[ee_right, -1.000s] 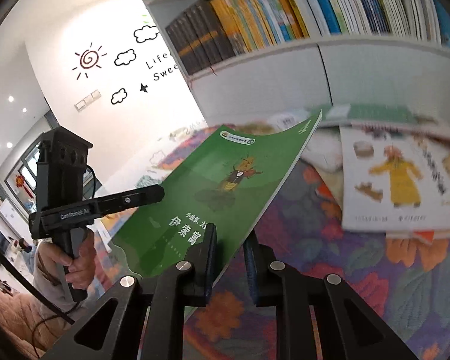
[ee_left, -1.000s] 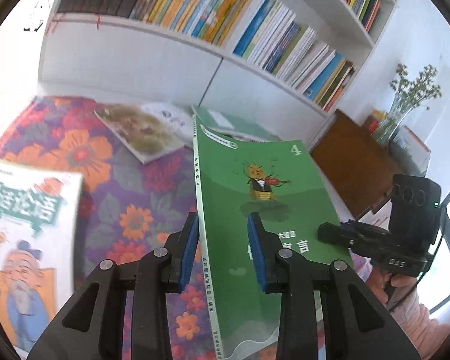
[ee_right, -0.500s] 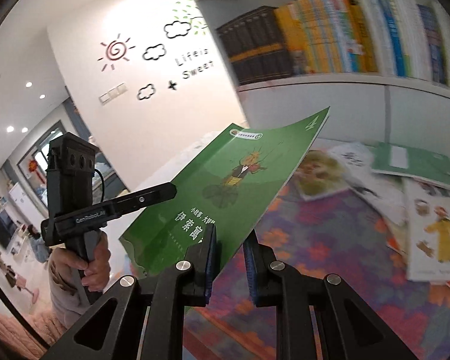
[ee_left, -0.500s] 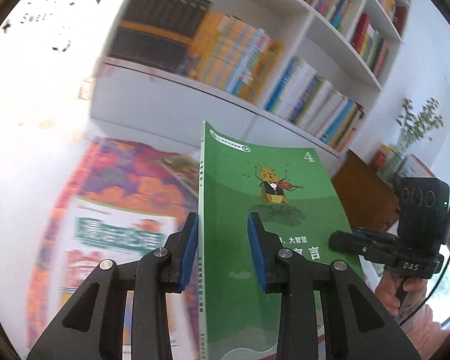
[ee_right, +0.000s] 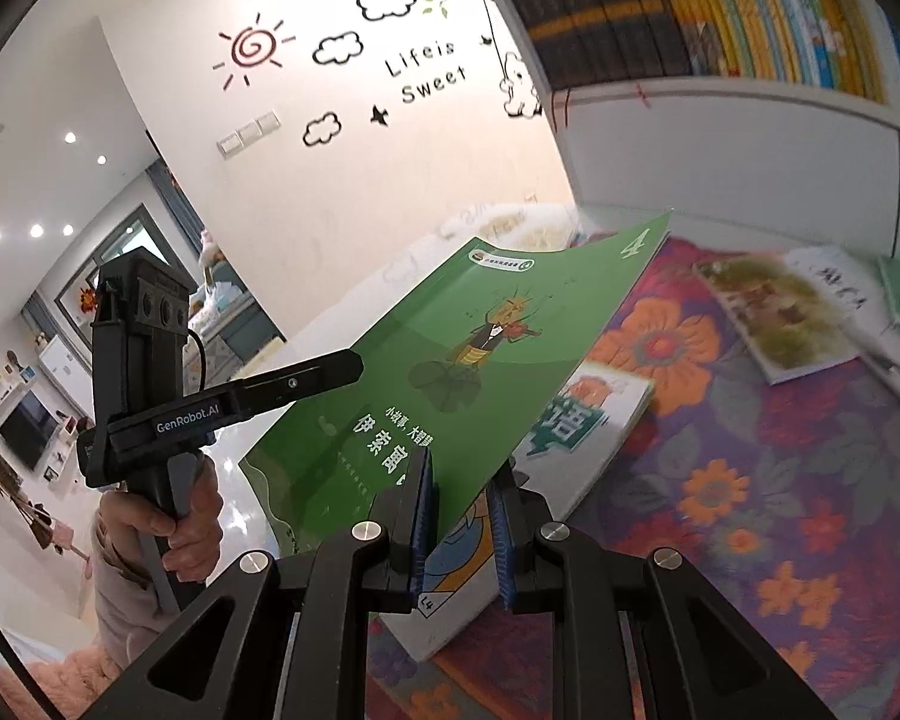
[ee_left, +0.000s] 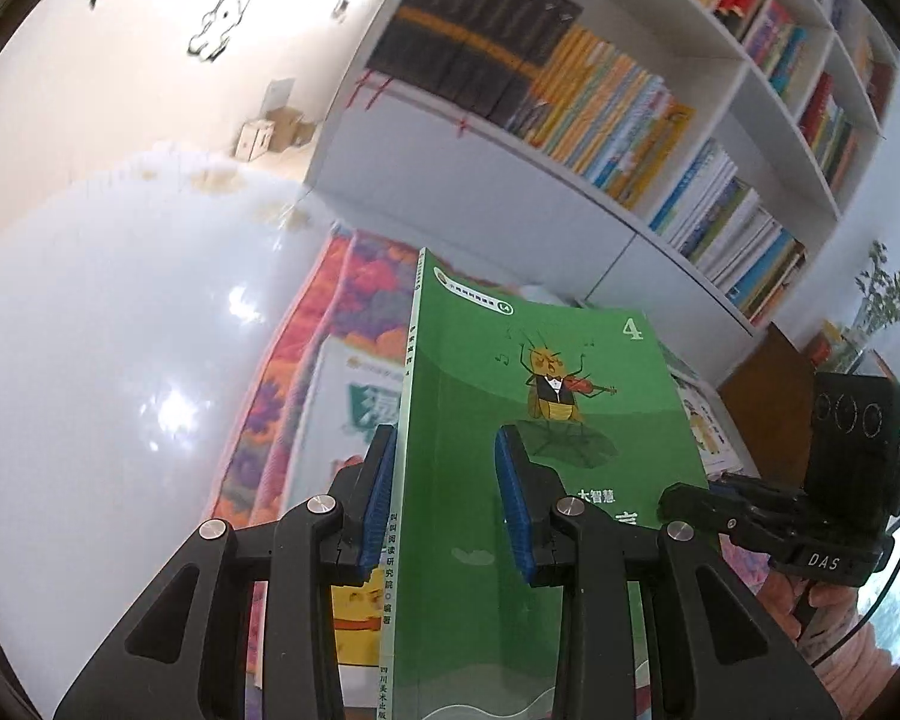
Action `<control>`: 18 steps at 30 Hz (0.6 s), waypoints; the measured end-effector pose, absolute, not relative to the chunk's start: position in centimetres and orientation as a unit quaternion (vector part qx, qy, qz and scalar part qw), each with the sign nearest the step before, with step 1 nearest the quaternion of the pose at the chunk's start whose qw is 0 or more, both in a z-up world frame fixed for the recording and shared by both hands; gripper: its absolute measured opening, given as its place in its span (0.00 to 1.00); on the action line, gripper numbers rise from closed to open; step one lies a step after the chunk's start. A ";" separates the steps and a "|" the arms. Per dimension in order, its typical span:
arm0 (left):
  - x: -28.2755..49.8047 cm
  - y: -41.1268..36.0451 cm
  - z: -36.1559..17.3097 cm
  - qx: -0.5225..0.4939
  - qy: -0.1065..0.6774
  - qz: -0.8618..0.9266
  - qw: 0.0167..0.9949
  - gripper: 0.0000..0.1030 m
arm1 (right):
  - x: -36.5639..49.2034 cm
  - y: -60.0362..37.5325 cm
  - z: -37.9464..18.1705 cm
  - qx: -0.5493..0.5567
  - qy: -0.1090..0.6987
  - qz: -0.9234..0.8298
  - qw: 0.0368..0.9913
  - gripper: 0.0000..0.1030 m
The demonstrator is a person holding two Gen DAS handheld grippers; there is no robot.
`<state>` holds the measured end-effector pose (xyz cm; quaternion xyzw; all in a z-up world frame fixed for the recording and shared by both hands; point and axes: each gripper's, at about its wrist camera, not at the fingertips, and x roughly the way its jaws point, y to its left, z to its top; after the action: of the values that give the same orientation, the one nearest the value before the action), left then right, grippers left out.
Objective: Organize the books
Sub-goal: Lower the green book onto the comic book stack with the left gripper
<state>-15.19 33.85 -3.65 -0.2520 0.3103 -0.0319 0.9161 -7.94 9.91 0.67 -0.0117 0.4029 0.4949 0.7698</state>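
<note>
A thin green book with a violin-playing insect and a "4" on its cover hangs in the air between both grippers. My left gripper is shut on its spine side, blue pads on either face. My right gripper is shut on the opposite long edge, where the cover bends slightly. In the right wrist view the green book tilts up to the right, and the left gripper, held in a hand, reaches in from the left. The right gripper shows at the book's right edge in the left wrist view.
Below the green book lies a white picture book on a floral mat. More books lie on the mat near a white bookshelf packed with upright books. Shiny white floor spreads left; a wooden cabinet stands right.
Both grippers have swung to the left together, carrying the green book. The scattered books have slid right in view, and the floor and decorated wall have come in.
</note>
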 end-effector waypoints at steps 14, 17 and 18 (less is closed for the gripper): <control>-13.9 34.0 -7.3 -0.237 0.368 0.003 0.899 0.28 | -6.3 11.7 -4.6 -0.010 0.457 0.478 0.750 0.17; -13.9 34.0 -7.5 -0.236 0.371 0.013 0.898 0.28 | -6.1 11.8 -5.1 -0.006 0.459 0.475 0.751 0.17; -13.9 34.1 -7.6 -0.237 0.374 0.018 0.896 0.28 | -6.1 11.8 -5.2 -0.005 0.459 0.474 0.752 0.17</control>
<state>-13.89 34.05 -7.58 -0.2374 0.3737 0.0185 0.8965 -6.06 11.83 -5.16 -0.0046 0.4589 0.4738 0.7516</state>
